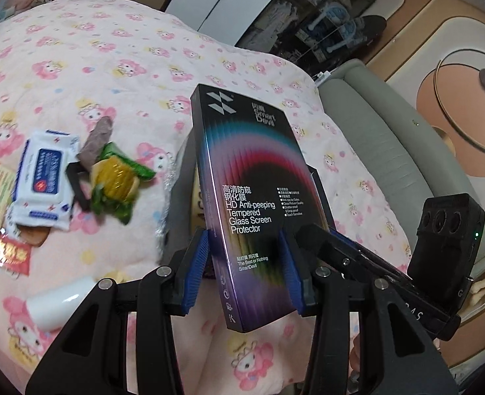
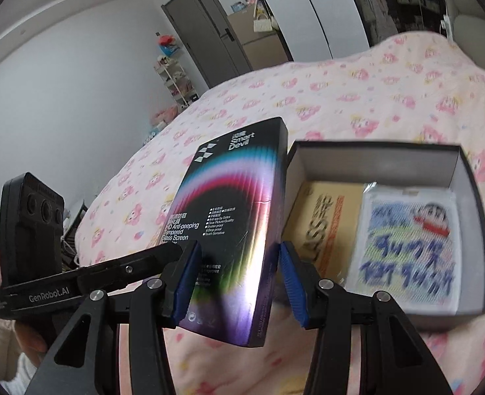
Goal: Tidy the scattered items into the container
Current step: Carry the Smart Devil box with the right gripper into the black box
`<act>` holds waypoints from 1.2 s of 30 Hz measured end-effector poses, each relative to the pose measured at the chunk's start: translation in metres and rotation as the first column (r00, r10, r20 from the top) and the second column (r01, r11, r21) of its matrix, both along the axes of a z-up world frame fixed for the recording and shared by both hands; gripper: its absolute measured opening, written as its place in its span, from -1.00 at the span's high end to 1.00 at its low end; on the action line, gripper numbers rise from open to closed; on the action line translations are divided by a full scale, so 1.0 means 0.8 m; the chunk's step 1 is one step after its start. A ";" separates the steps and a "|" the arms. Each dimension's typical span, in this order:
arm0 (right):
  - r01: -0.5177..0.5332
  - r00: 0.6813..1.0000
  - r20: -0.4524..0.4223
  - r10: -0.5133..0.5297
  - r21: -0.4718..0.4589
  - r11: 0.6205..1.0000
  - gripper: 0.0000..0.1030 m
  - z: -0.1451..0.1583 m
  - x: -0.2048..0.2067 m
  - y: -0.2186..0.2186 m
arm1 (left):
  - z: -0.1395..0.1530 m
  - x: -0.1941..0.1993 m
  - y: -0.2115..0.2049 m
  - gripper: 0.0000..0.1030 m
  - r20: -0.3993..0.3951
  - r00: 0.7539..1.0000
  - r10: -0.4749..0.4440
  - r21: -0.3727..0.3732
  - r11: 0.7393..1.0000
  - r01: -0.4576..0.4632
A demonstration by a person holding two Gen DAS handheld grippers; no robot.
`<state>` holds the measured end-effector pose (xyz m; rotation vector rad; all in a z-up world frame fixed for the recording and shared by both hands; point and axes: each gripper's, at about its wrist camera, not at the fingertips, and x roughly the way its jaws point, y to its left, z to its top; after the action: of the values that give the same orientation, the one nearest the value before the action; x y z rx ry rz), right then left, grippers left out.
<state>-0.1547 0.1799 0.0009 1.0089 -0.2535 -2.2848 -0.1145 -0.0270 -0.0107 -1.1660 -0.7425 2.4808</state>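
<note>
Right wrist view: both grippers, left [image 1: 247,271] and right [image 2: 234,283], clamp the protector box [image 2: 232,230] by its long edges, sharing its weight, raised beside the container [image 2: 472,230] on the bed [image 2: 357,98].

Soft, even indoor light, fairly bright, with faint shadows. Glare washes the box's [image 2: 239,240] glossy face just ahead of the right gripper [image 2: 237,283]. The container [image 2: 472,197] to its right is motion-blurred. Fisheye bending and dark vignette rim both views.
</note>
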 end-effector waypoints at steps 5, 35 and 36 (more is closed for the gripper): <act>0.033 0.999 0.020 -0.032 -0.060 0.998 0.13 -0.017 -0.021 0.038 | -0.005 -0.034 0.035 0.14 0.010 0.999 -0.031 -0.036 0.999 0.032; 0.225 0.958 0.182 -0.222 0.005 0.974 0.13 -0.093 -0.089 0.142 | -0.085 -0.141 0.149 0.14 0.170 0.976 -0.136 -0.079 0.985 0.151; 0.227 0.956 0.189 -0.225 0.007 0.974 0.13 -0.096 -0.091 0.143 | -0.088 -0.143 0.150 0.14 0.178 0.975 -0.136 -0.082 0.985 0.152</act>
<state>-0.2275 0.2943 -0.0758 1.2469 -0.4863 -2.3855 -0.2287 0.0932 -0.0811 -1.4298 -0.5652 2.3393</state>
